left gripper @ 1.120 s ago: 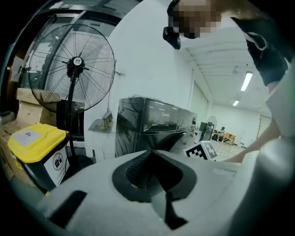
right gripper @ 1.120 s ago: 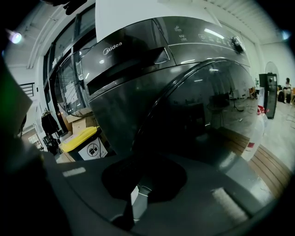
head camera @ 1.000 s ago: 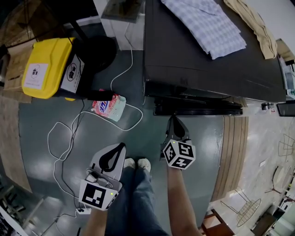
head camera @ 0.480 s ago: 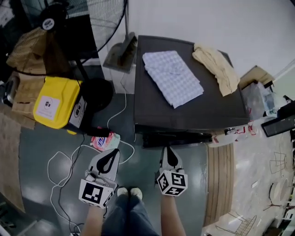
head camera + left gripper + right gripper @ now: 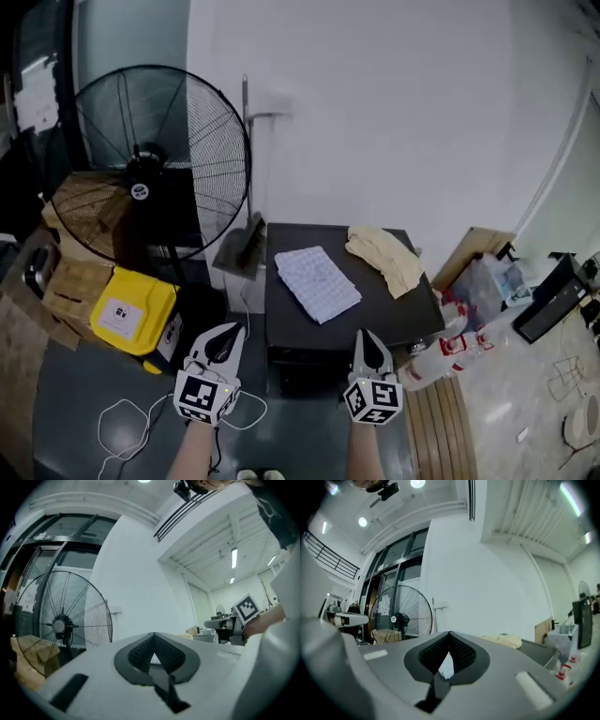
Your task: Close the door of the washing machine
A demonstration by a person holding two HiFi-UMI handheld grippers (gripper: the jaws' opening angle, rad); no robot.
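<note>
The left gripper (image 5: 153,636) has its fingers (image 5: 136,654) pressed tip to tip with nothing between them. The right gripper (image 5: 449,633) is the same, its fingers (image 5: 461,654) shut together and empty. Both point up and over the washer (image 5: 382,316) toward the white wall (image 5: 394,122) behind it.

In the head view the left gripper (image 5: 227,329) is off the washer's front left corner. The right gripper (image 5: 364,335) is before its front right part. Whether either touches the machine cannot be told. The washer's dark front shows only as a narrow strip between them, too steep to read how the door stands.

A folded checked cloth (image 5: 317,284) lies on top of the washer toward the left. A crumpled beige cloth (image 5: 384,260) lies toward the back right, just beside it.

A dustpan (image 5: 241,251) leans at the washer's left side. A big standing fan (image 5: 155,159) rises farther left. Below the fan sits a yellow bin (image 5: 131,314), with cardboard boxes (image 5: 70,281) stacked beyond it. A white cable (image 5: 117,422) loops on the floor (image 5: 75,394) in front of the bin.

To the washer's right, bottles (image 5: 450,349) stand close by its corner, next to wooden planks (image 5: 441,422) on the floor.
</note>
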